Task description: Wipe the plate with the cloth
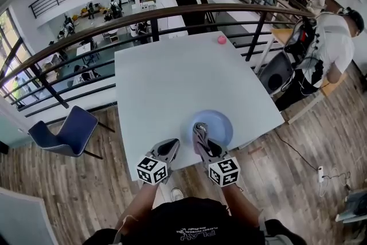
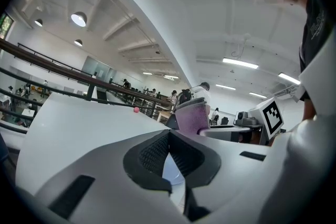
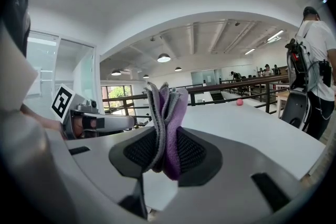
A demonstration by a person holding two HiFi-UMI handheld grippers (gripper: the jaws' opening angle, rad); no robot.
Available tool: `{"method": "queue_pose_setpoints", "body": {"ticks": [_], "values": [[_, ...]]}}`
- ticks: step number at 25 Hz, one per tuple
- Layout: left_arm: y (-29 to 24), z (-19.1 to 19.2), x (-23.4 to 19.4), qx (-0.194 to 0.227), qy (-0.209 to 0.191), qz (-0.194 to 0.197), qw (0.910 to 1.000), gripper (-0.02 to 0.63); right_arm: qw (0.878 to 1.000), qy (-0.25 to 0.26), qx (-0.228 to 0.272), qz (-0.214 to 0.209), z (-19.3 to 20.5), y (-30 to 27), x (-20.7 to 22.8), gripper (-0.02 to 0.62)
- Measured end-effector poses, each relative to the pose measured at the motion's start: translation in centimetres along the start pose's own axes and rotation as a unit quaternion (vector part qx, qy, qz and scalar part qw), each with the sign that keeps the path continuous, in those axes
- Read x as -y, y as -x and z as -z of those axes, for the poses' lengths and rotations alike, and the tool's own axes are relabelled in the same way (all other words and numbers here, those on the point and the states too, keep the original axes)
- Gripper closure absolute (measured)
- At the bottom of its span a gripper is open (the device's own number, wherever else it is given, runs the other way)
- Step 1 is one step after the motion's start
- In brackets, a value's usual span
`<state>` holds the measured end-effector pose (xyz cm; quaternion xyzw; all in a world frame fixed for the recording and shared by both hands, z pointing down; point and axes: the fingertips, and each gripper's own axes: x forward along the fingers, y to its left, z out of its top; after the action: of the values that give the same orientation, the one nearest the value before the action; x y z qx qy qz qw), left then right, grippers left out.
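Note:
A pale blue plate [image 1: 217, 124] lies near the front edge of the white table [image 1: 166, 77]. My right gripper [image 1: 199, 129] is over the plate's left part, shut on a folded purple and grey cloth [image 1: 199, 127]. In the right gripper view the cloth [image 3: 168, 105] stands up between the pads. My left gripper [image 1: 171, 146] hovers just left of the plate, jaws together and holding nothing. In the left gripper view its dark pads [image 2: 152, 155] meet at the tips, and the cloth [image 2: 191, 117] shows to the right.
A small pink ball [image 1: 221, 39] rests near the table's far edge. A railing [image 1: 172, 11] runs behind the table. A blue chair [image 1: 63, 133] stands to the left, and a person in white [image 1: 332, 46] to the right beside a dark chair [image 1: 275, 73].

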<state>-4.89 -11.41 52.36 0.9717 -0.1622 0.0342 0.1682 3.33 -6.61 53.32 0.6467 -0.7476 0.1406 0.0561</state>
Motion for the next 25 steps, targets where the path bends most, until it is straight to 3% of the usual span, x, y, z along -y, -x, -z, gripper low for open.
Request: {"method": "queue_pose_setpoints", "body": {"ticks": [12, 25], "values": [[-2.2, -0.9, -2.2, 0.000, -0.010, 0.004, 0.9999, 0.594, 1.000, 0.005, -0.008, 0.012, -0.5, -1.9, 2.0, 0.477], [-6.9, -1.8, -3.6, -0.005, -0.010, -0.057, 0.9983, 0.594, 0.998, 0.028, -0.024, -0.047, -2.0, -5.2, 6.8, 0.477]]}}
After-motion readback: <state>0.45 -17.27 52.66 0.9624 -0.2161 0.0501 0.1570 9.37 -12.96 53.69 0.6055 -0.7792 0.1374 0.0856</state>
